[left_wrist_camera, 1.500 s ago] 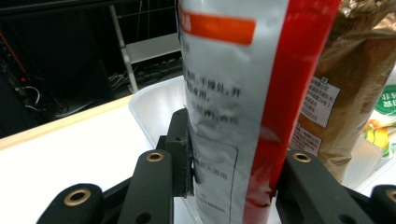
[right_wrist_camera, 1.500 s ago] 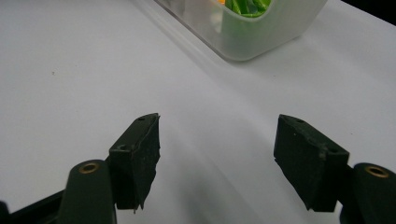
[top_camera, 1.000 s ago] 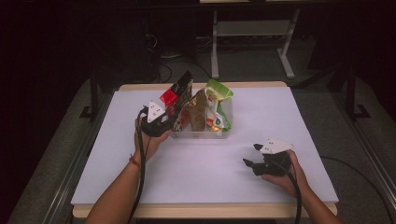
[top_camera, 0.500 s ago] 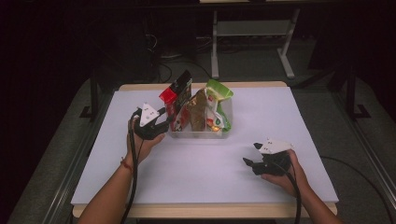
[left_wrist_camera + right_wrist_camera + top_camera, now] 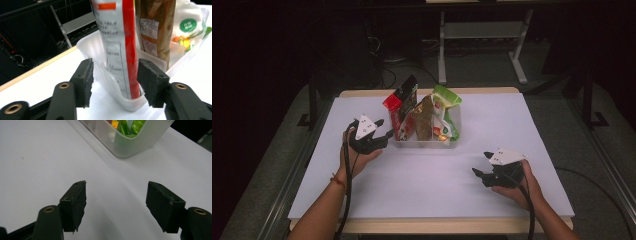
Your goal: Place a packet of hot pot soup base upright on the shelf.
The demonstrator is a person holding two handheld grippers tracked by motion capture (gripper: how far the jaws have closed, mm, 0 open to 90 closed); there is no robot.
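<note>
A clear plastic bin [image 5: 428,142] is sitting near the middle of the high view, on the white table [image 5: 512,125], and it is holding a red bag [image 5: 399,102], a brown bag [image 5: 424,117] and a green bag [image 5: 447,107] standing up. The left gripper [image 5: 384,134] is waiting just left of the bin with its jaws spread wide, and the bin's end with the red bag is showing between them. At the lower right, the right gripper [image 5: 479,165] is sitting low over the table with its jaws open too, holding nothing, well apart from the bin.

Both hand-held grippers, left [image 5: 384,135] and right [image 5: 480,166], gape wide.

overhead forward-down, tong cameras near, perhaps sharing tray [image 5: 426,144]
</note>
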